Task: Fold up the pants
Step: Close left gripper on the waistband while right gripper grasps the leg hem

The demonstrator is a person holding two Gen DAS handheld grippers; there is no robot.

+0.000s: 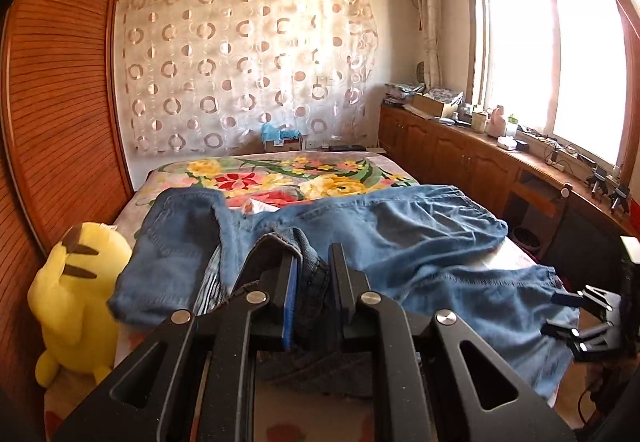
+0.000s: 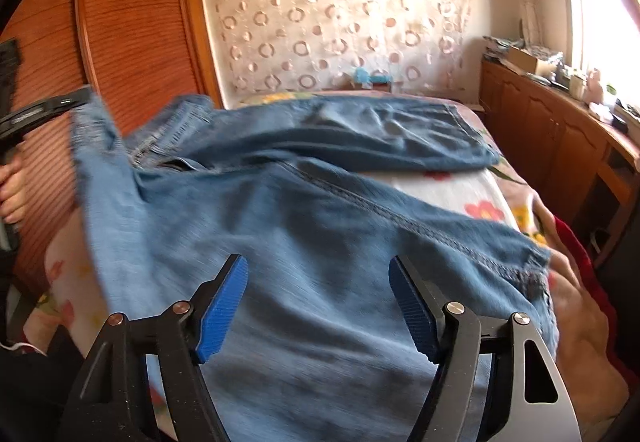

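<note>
Left claw [image 1: 310, 274] clenched on bunched denim of jeans [image 1: 400, 238], lifted off bed [image 1: 280, 170]. Right claw [image 2: 318, 306] released, 2 pads apart above a leg.

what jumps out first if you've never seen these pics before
The blue jeans sprawl across the flowered bed, one bunched part clamped in the left gripper. A yellow plush toy sits at the bed's left edge by the wooden wardrobe. The right gripper hovers open over the denim.
</note>
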